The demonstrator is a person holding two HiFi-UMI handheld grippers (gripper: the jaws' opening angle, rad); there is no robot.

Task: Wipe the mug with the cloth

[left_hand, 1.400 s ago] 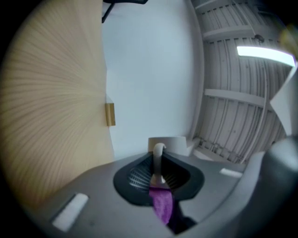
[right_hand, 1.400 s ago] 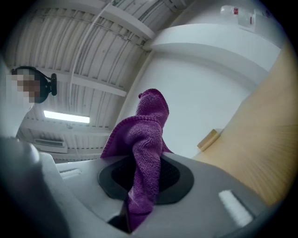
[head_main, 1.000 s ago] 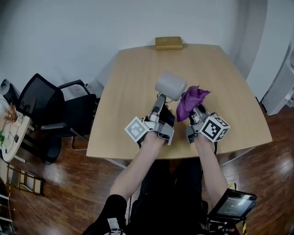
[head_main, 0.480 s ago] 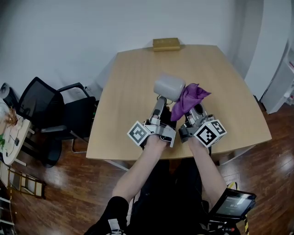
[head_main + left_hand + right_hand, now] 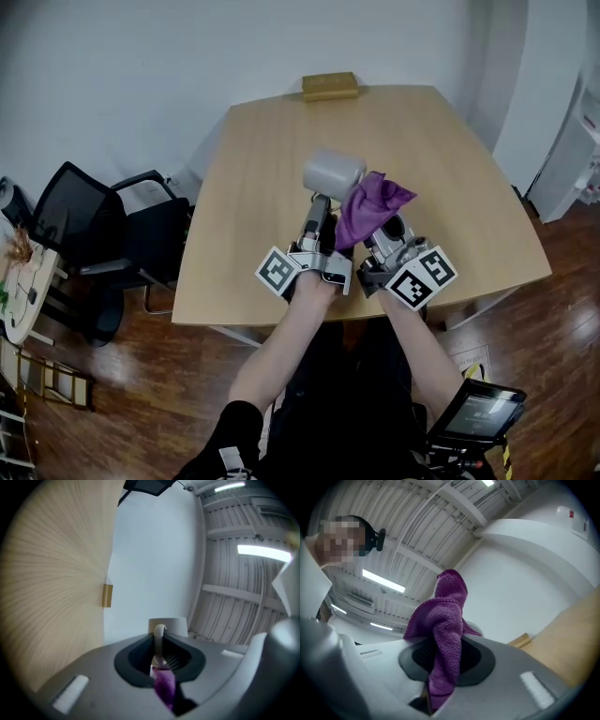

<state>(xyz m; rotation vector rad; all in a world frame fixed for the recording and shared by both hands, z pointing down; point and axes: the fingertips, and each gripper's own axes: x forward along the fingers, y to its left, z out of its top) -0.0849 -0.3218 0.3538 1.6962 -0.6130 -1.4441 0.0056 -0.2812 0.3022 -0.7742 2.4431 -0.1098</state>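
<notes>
Fingers of the left gripper (image 5: 159,644) clamp the raised mug (image 5: 333,173) by its handle (image 5: 160,632), the right gripper (image 5: 443,660) pinching the purple cloth (image 5: 370,202) beside it; hard rubbing could twist the mug loose.

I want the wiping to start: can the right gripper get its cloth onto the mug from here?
Probably yes. The left gripper holds the mug clear of the table, and the right gripper has its purple cloth beside the mug's side, nothing between them.

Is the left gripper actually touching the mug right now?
Touching. The left gripper view shows the left gripper closed on the handle of the mug.
</notes>
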